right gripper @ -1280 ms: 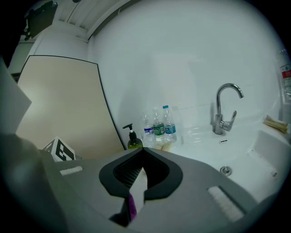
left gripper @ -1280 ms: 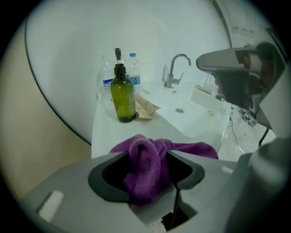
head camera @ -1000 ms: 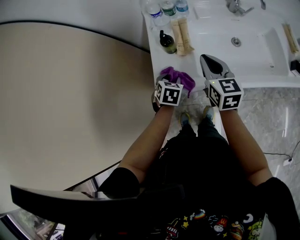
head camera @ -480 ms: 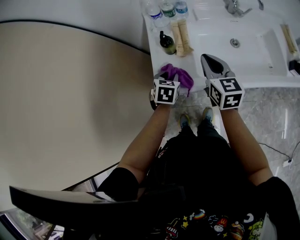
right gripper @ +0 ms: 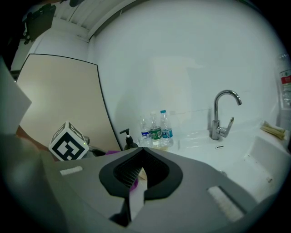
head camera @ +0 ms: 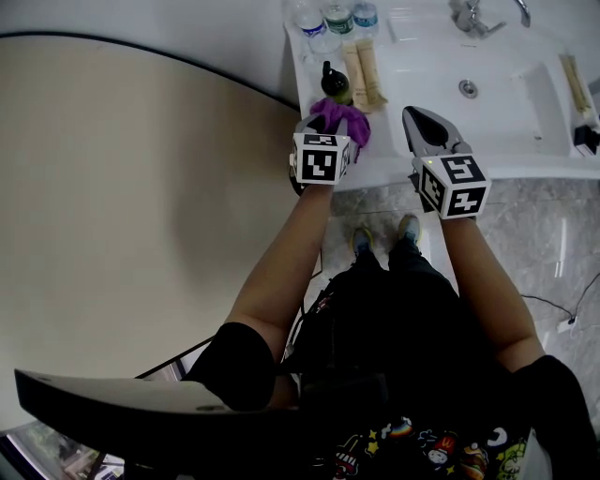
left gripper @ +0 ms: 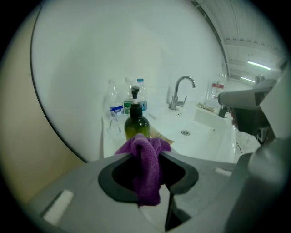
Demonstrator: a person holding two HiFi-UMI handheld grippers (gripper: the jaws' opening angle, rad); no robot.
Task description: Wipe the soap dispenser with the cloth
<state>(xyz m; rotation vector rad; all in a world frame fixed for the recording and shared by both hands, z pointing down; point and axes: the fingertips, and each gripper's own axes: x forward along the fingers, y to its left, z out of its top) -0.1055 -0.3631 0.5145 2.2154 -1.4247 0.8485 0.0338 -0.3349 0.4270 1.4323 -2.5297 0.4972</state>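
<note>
White table (head camera: 389,155) crossed the head view's top, beige wall at nine o'clock, open floor under its front edge. One dark soap dispenser (head camera: 335,82) stood at twelve o'clock of one purple cloth (head camera: 342,117), with three water bottles (head camera: 336,17) beyond.

From the left gripper view, the left tongs (left gripper: 146,144) were clamped on the cloth, with the green, black-pumped dispenser just past it.

From the right gripper view, the right tongs (right gripper: 142,152) were pressed together, empty, with the dispenser at ten o'clock.

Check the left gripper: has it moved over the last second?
Yes. The left gripper, shut on the cloth, has gone forward along the counter toward the soap bottle; the gap between cloth and bottle has nearly closed.
</note>
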